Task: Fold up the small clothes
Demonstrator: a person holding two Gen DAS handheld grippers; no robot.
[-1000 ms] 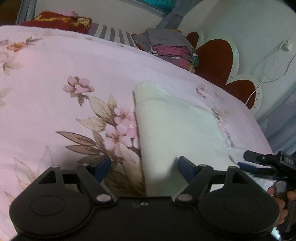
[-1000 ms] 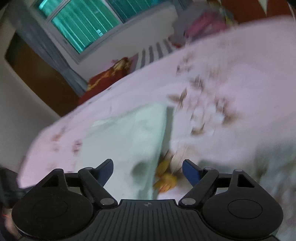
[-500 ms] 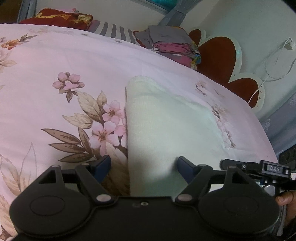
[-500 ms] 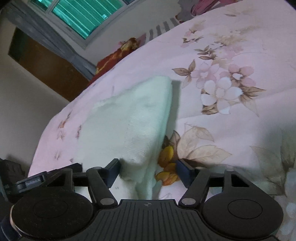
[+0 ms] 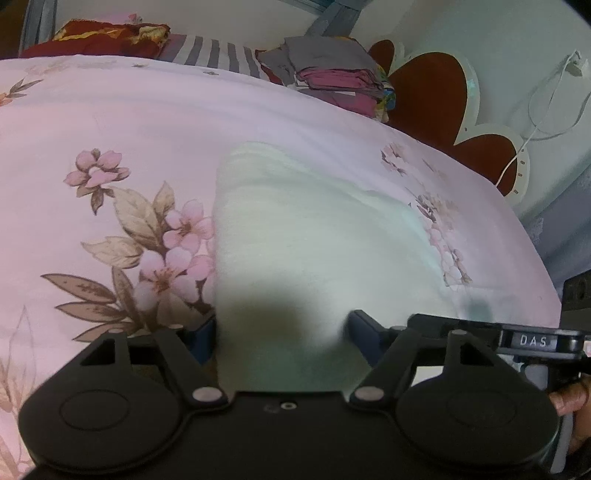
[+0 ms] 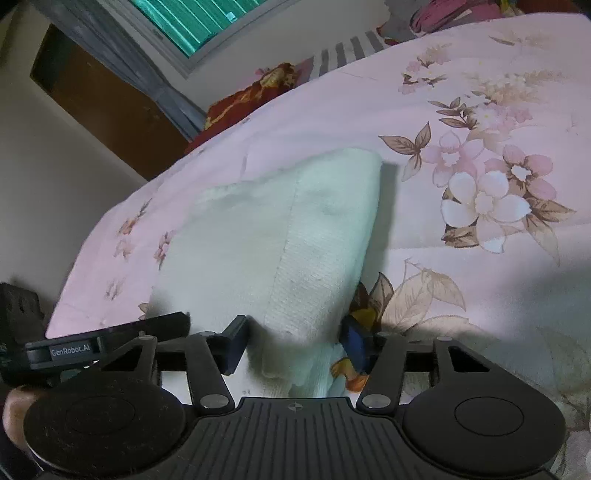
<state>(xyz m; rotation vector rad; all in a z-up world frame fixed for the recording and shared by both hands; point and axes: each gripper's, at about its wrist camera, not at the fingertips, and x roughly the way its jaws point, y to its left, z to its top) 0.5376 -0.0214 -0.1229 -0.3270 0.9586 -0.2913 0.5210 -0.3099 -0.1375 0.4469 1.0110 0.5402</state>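
Left gripper: fingers spread wide, straddling the near end of the pale green garment; cloth sits between the blue pads, not pinched. Left pad is at the garment's left folded edge.

Right gripper: also spread, blue pads either side of the garment's near corner, ribbed edge bunched between them. No squeeze visible, gaps on both sides.

Each gripper shows in the other's view: the right one at the left wrist frame's right edge, the left one at the right wrist frame's left edge, both just beside the garment's near end.

Garment lies folded on the pink floral bedsheet, long axis running away from both cameras, thick folded edge on the side away from the bed's edge.

Beyond: stack of folded clothes at the far side of the bed, near a red scalloped headboard. Striped fabric and red patterned cloth further left. Window with a grey curtain in the right wrist view.
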